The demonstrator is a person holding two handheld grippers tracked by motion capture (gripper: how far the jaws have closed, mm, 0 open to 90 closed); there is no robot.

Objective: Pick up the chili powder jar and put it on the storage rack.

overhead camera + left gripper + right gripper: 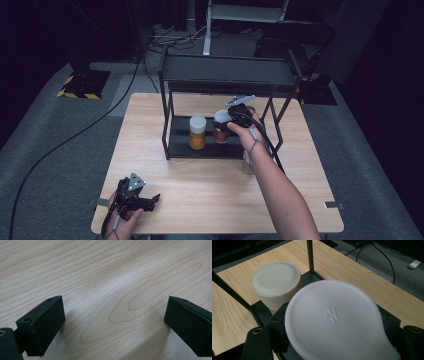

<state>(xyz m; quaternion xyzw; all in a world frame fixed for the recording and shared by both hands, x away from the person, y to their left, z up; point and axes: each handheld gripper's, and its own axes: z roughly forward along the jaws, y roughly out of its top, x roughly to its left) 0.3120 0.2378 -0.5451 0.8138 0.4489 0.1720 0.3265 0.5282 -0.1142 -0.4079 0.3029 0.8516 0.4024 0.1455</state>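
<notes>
room: dim, dark around the edges
table (pixel 200 190): evenly lit from above, soft sheen on the wood
shadows: faint, under the left tongs (pixel 113 322)
white lid (pixel 334 320): very close, soft, slightly overexposed
sharpness: high view grainy

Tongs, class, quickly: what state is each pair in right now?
Left tongs: open, holding nothing, just above the bare table.
Right tongs: closed around the white-lidded jar on the rack's lower shelf.
</notes>
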